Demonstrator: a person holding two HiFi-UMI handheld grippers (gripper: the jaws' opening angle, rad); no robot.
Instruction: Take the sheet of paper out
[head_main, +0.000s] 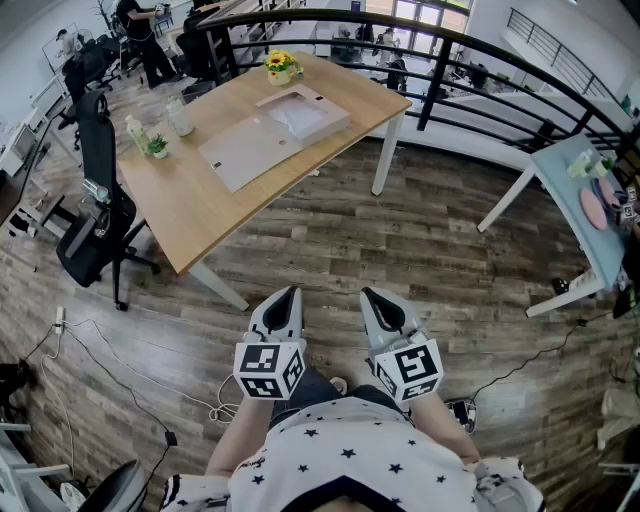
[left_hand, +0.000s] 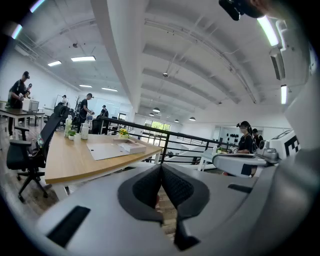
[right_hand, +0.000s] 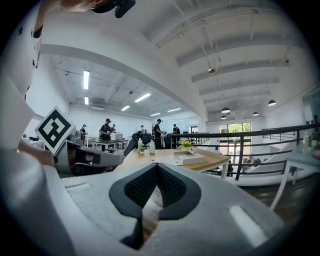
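left tool (head_main: 289, 294) and right tool (head_main: 373, 296) are both clenched on nothing, well apart from the desk (head_main: 190, 205). the sheet (head_main: 296, 116) seems to lie in the open box (head_main: 333, 126) there: step close first, then open one tool at its edge.

The table (head_main: 190, 200) at eleven o'clock from me has a pale wooden top, smooth and matt. Its legs (head_main: 386, 160) are painted white and look like metal. On it lie a flat white box (head_main: 305, 112), cardboard by the look, and a dull grey sheet (head_main: 245, 150); I cannot tell whether that is card or paper. The floor (head_main: 400, 250) is grey-brown wood plank with a worn, streaky grain. The railing (head_main: 432, 95) at one o'clock is black metal with a slight sheen. My left gripper (head_main: 290, 293) and right gripper (head_main: 368, 293) have pale grey matt plastic shells. Their pads (left_hand: 147, 187) are black, finely dimpled and rubber-like. The shirt (head_main: 340, 450) at six o'clock is white cloth printed with dark stars.
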